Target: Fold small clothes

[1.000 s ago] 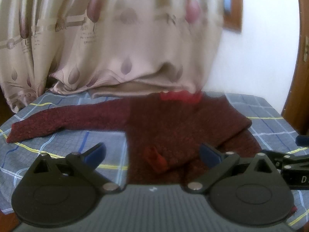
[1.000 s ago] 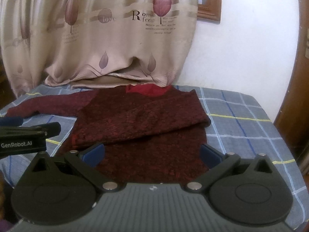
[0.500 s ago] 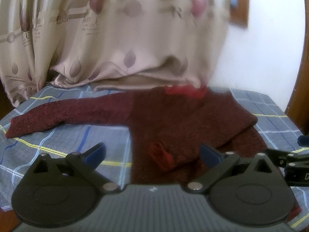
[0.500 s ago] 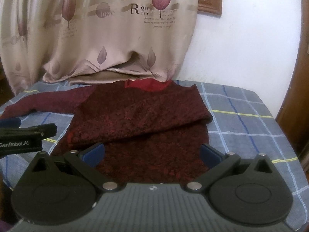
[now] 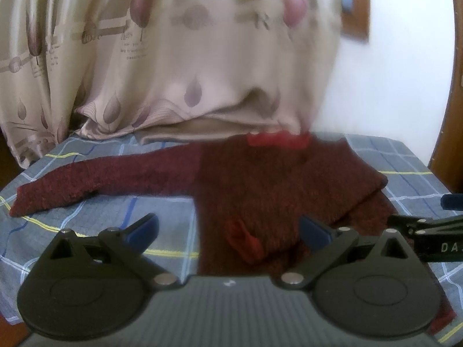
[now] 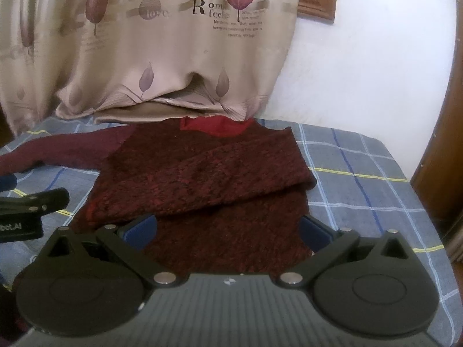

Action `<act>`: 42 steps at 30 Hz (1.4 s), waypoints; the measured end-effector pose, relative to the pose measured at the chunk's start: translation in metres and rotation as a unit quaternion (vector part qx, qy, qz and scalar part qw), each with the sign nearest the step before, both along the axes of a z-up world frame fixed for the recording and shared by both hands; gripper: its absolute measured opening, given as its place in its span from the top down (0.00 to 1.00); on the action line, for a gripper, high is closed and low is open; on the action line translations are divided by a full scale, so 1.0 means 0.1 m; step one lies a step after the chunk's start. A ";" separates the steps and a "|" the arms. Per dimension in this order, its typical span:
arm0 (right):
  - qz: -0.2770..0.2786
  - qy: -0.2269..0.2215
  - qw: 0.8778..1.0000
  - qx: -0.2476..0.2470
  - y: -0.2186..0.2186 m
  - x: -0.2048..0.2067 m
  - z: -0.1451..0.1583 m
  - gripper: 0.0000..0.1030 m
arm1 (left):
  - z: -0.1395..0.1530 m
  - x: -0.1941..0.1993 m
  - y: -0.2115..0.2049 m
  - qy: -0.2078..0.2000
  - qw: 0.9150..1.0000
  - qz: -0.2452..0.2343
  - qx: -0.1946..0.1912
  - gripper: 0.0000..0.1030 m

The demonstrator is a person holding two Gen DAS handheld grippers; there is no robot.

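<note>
Left wrist view blurred across the far half; curtain (image 5: 185, 66) print unreadable there, sharper in the right wrist view ("Rom… feel…"). Curtain hem drapes onto the far edge of the bed (image 6: 361, 173), hiding the sweater's far collar edge. White wall (image 6: 370, 66) to the right; wooden window frame (image 6: 318, 3) cut off at top; brown wood at the far right edge, cannot identify.

Bed covered in blue-grey plaid with yellow lines. Sweater (image 6: 202, 173), dark red knit, lies flat at centre: right sleeve folded across the body, left sleeve (image 5: 95, 179) stretched out to the left on the plaid. Near hem hidden behind my housings. Brighter red cuff (image 5: 243, 237) shows near the hem.

My left gripper (image 5: 228, 230) and my right gripper (image 6: 228, 228): jaws wide apart, holding nothing, above the sweater's near part.
</note>
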State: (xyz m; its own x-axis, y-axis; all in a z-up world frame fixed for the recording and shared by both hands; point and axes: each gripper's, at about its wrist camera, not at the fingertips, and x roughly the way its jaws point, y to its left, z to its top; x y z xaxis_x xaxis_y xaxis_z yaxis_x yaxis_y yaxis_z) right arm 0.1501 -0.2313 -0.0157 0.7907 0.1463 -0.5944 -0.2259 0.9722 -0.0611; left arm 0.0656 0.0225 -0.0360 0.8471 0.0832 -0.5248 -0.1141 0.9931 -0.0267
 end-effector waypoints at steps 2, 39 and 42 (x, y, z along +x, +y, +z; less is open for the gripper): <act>0.000 0.004 1.000 -0.003 0.00 0.02 -0.02 0.00 | 0.00 0.01 0.00 0.000 1.000 0.001 -0.002 0.00; 0.084 0.125 0.971 0.185 0.00 0.55 -0.19 0.00 | -0.06 0.08 0.49 -0.002 1.000 0.022 -0.008 0.00; 0.090 0.182 0.940 0.273 -0.09 0.74 -0.31 0.01 | -0.06 0.05 0.65 -0.003 0.999 0.040 -0.018 0.00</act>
State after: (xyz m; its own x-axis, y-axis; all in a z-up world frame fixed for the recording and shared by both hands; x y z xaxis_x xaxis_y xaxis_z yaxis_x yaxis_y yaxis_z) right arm 0.2244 -0.2402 -0.0472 0.4827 0.6205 -0.6181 -0.2986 0.7800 0.5499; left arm 0.0707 0.0873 -0.0425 0.8419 0.1312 -0.5235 -0.1919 0.9794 -0.0633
